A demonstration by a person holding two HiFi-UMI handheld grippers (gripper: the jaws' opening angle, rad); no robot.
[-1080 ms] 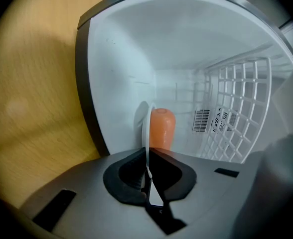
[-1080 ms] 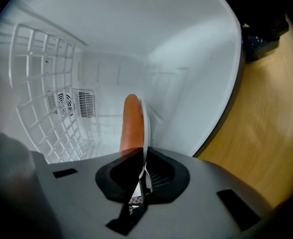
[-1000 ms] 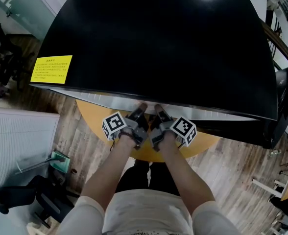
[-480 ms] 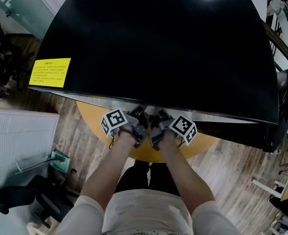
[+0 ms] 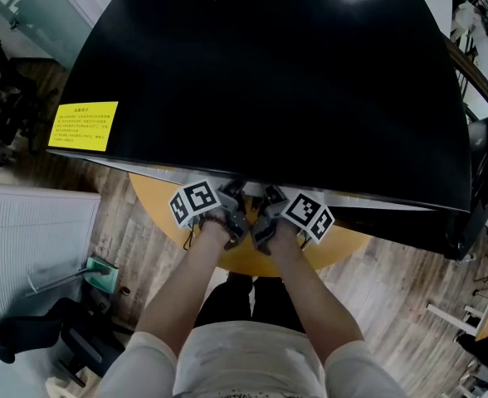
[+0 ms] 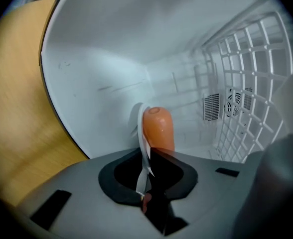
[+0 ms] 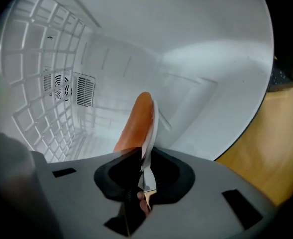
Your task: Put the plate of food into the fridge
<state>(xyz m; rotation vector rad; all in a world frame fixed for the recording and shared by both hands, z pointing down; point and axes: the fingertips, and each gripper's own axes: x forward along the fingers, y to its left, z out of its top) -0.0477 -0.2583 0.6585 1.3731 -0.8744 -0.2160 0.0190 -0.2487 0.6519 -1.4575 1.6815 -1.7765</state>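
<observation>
Edge-on between the jaws of my left gripper (image 6: pixel 146 183) stands the rim of a white plate (image 6: pixel 142 133), with an orange sausage-like piece of food (image 6: pixel 159 128) on it. My right gripper (image 7: pixel 141 183) is shut on the opposite rim of the plate (image 7: pixel 151 133), the food (image 7: pixel 136 121) lying to its left. Both point into the white inside of the fridge (image 6: pixel 101 78). In the head view the left gripper (image 5: pixel 223 199) and right gripper (image 5: pixel 273 201) sit side by side at the front edge of the black fridge top (image 5: pixel 269 73), which hides the plate and the fingertips.
A white wire rack (image 6: pixel 246 108) lines the fridge's inner side, with a vent grille (image 7: pixel 84 90) on the back wall. The fridge stands on a round wooden table (image 5: pixel 157 214). A yellow label (image 5: pixel 82 125) is on the fridge top. A dark chair (image 5: pixel 53 330) stands at lower left.
Both grippers have moved forward, further under the fridge top's front edge; their jaws, partly seen before, are now hidden by it. The grip on the plate looks unchanged.
</observation>
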